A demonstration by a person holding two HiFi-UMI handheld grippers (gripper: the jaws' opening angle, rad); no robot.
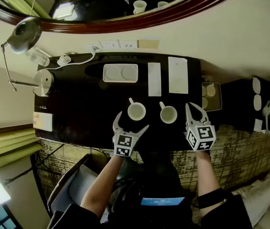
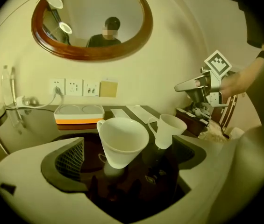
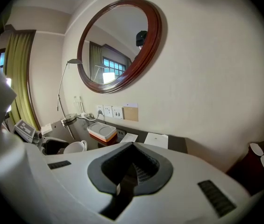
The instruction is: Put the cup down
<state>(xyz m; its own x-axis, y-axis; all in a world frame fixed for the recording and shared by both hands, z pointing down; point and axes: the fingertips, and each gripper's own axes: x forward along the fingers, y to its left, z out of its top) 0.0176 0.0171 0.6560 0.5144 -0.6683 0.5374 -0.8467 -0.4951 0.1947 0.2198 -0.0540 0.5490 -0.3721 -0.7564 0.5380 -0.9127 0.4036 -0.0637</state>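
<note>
Plainly empty, left cup (image 1: 136, 111) and right cup (image 1: 168, 114) stand on the bench (image 1: 77, 113); left claw (image 1: 134, 120) spread wide around the former, right claw (image 1: 195, 111) closed, holding nothing.

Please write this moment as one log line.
left tool: open around white conical ceramic cup, standing on dark desk | right tool: shut, empty

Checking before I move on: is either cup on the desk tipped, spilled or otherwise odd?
Nothing stands out. The left cup and right cup stand upright on the desk, apart, no spill visible. The left gripper, jaws open, straddles the left cup.
</note>
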